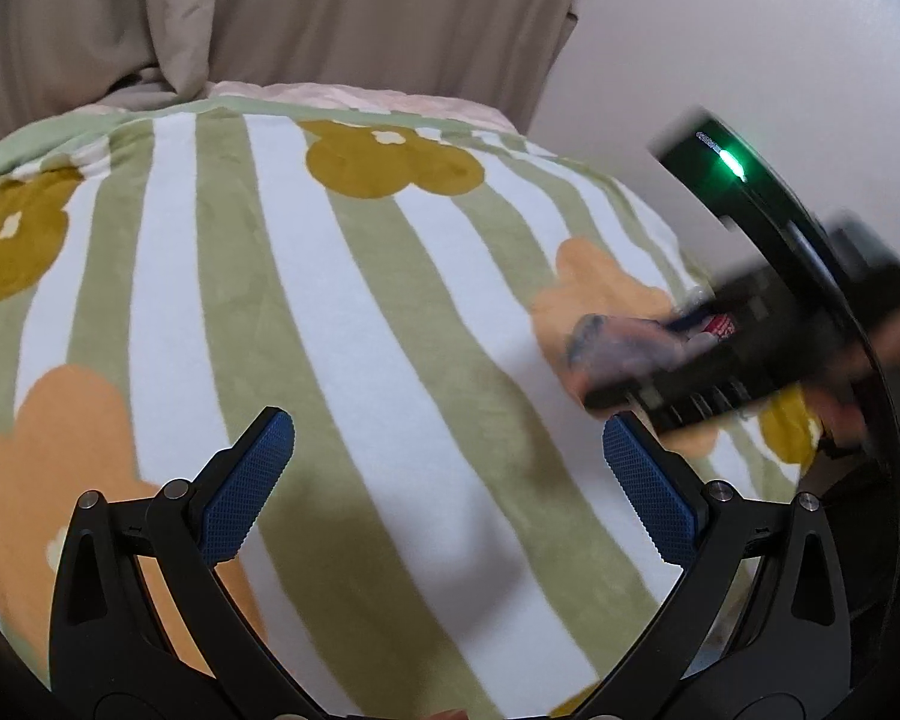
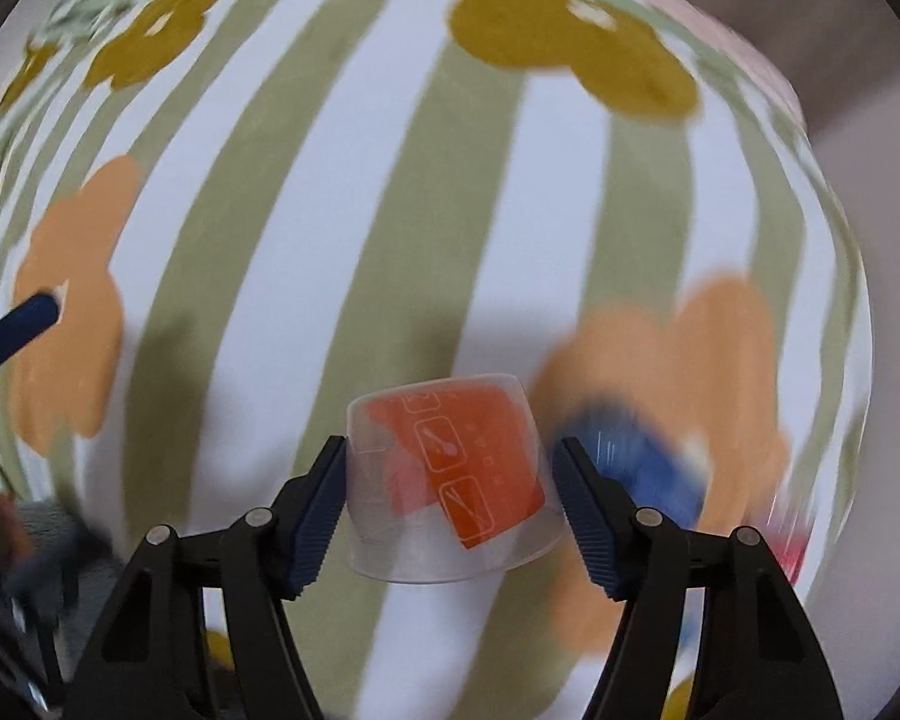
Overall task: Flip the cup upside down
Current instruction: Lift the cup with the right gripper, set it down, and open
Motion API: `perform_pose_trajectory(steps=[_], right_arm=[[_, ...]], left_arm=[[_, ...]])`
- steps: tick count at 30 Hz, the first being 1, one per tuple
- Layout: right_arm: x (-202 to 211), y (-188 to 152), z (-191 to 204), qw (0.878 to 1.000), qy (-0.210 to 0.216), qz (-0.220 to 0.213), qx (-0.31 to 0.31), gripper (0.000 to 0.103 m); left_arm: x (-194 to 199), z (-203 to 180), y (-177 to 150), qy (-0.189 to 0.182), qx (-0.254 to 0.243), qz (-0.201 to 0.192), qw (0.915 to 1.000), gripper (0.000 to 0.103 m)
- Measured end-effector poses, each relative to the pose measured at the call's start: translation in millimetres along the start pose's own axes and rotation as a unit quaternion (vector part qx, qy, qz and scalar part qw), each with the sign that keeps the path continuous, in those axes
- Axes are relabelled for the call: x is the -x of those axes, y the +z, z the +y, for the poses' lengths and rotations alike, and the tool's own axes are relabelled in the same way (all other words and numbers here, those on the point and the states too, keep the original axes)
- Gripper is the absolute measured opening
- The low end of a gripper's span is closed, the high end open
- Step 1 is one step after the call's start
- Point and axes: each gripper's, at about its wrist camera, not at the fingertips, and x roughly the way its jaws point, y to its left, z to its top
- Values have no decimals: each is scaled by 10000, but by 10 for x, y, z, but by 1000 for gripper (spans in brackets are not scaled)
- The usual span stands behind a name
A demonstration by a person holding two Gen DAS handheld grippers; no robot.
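Looking along my right gripper [image 2: 450, 480], I see the cup [image 2: 447, 480] sitting between the two blue-padded fingers [image 2: 315, 516]. It is a clear plastic cup with an orange label printed with white pictograms, and its wider rim points toward the camera while the narrower closed end points away. The left pad lies against the cup's wall; on the right I see a thin gap between pad and wall, so I cannot tell whether the cup is truly clamped. Beyond it lies the blanket [image 2: 354, 210], striped green and white with orange and mustard flowers. Much of this view is smeared by motion, and a blurred blue shape just right of the cup I cannot identify. At the far left edge one blue pad of my other tool pokes in. From the left wrist camera, my left gripper [image 1: 450, 474] has its fingers [image 1: 246, 486] spread wide with nothing between them, above the same blanket [image 1: 306, 312]. At the right of that view the right gripper [image 1: 726, 354] appears as a blurred black body with a green light, and a smeared bit of the cup [image 1: 618, 348] shows at its tip. A beige curtain [image 1: 330, 6] hangs behind the bed.
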Motion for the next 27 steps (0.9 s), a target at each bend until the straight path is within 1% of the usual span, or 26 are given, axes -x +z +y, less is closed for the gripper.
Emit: perform_pose_trajectory(steps=[3,5,7,8,9,10,13,19,20,21,22,23,24,27], right_arm=[[-28,-367,-71,9968,257,133,-748,64],[-100,-565,-131,9909,488,158,-1241,64],[-217,-712,-194,9844,553,179,-1663,64],[-296,-688,-269,9818,541,184,-1814,64],[-340,-758,-297,9784,542,173,-1989,64],[-388,-807,-347,9728,589,154,-2235,64],[-470,-898,-472,9598,529,114,-2753,64],[-467,-1026,-628,9404,658,86,-3335,66],[-458,-1097,-726,9371,695,103,-3418,66],[-457,-1147,-779,9336,744,104,-3503,70],[-445,-1176,-813,9295,831,65,-3593,84],[-430,-1200,-840,9274,874,-13,-3636,91],[-391,-1231,-876,9267,871,-87,-3654,103],[-186,-1354,-969,9290,847,-433,-3576,103]], left_arm=[[100,-39,-31,-46,4,-172,9998,103],[168,-81,-45,48,-75,-340,9994,103],[224,-118,-62,151,-156,-479,9986,103],[241,-123,-65,169,-172,-520,9984,103],[256,-123,-69,161,-168,-551,9982,103],[277,-113,-73,108,-133,-590,9981,103],[314,-93,-101,-12,-66,-635,9980,103],[286,-99,-115,2,-61,-594,9982,103],[277,-98,-115,0,-57,-581,9983,103],[266,-96,-119,1,-54,-564,9984,103],[249,-94,-124,19,-59,-537,9985,103],[237,-91,-128,42,-65,-516,9986,103],[219,-84,-127,61,-71,-484,9988,103],[192,-68,-138,11,-56,-403,9992,103]])
